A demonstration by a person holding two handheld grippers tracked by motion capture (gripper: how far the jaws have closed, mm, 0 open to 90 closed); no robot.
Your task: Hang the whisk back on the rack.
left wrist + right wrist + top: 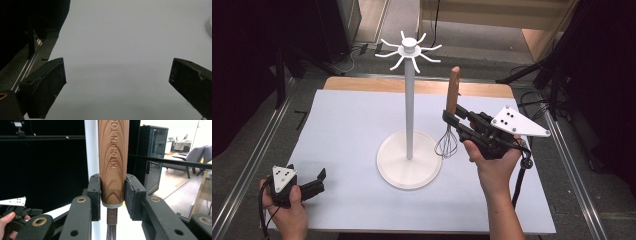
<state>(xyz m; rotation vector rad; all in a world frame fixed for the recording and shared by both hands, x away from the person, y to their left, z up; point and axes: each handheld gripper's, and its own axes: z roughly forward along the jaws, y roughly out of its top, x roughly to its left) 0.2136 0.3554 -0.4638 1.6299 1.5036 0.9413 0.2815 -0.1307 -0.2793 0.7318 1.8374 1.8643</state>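
A whisk [452,105] with a wooden handle [113,162] and a wire head [446,143] hangs upright, handle up, just right of the white rack's pole. My right gripper [452,116] is shut on the handle's lower end, and the wire head sits just above the table. In the right gripper view the two pads [95,195] press both sides of the handle. The white rack [409,100] has a round base [393,162] and several hooks [409,50] at its top. My left gripper [316,181] rests open near the table's front left corner, nothing between its fingers [47,85].
The white table [347,125] has a wooden strip along its far edge. Metal rails run down both sides. Black stands and cables sit on the floor at right and far left. The other hand and its gripper [15,215] appear low at the left of the right gripper view.
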